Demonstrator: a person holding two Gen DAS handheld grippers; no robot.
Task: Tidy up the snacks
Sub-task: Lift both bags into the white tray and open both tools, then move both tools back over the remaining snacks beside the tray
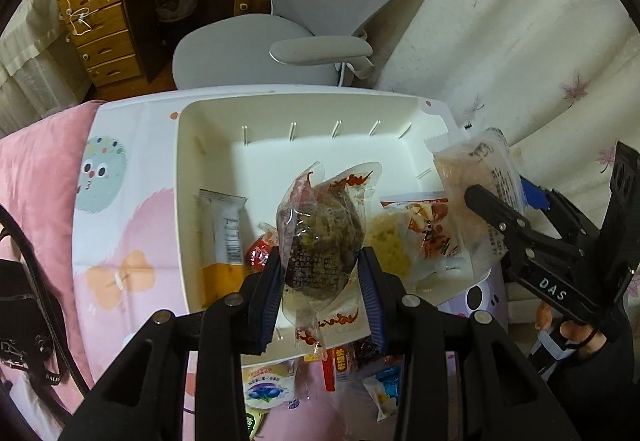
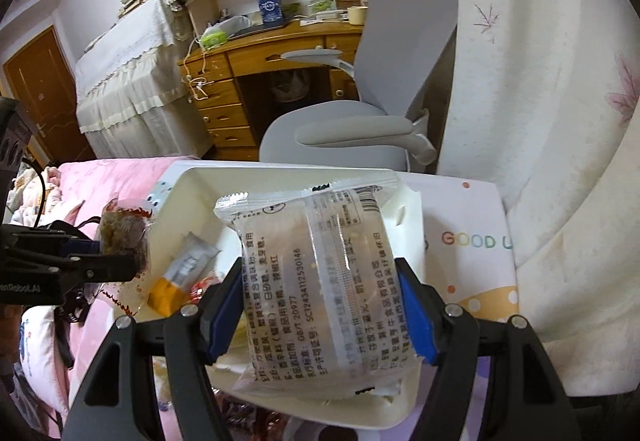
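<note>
Clearly both claws are loaded above the white bin [image 1: 188, 169]. At the lower middle of the left wrist view, the left gripper [image 1: 320, 281] is clamped narrow on a dark snack pouch [image 1: 320, 241]. At the centre of the right wrist view, the right gripper [image 2: 320, 305] pinches a pale cake packet [image 2: 320, 281] with its jaws fairly wide. Each should be lowered over bare floor, clear of the bar wrapper [image 1: 224, 225] at the bin's left, before letting go.

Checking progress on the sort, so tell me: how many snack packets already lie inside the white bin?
4, maybe more hidden: a grey-and-orange bar at the left, a small red packet beside it, a yellow cake and a red-printed packet to the right. The held dark snack covers the middle.
</note>
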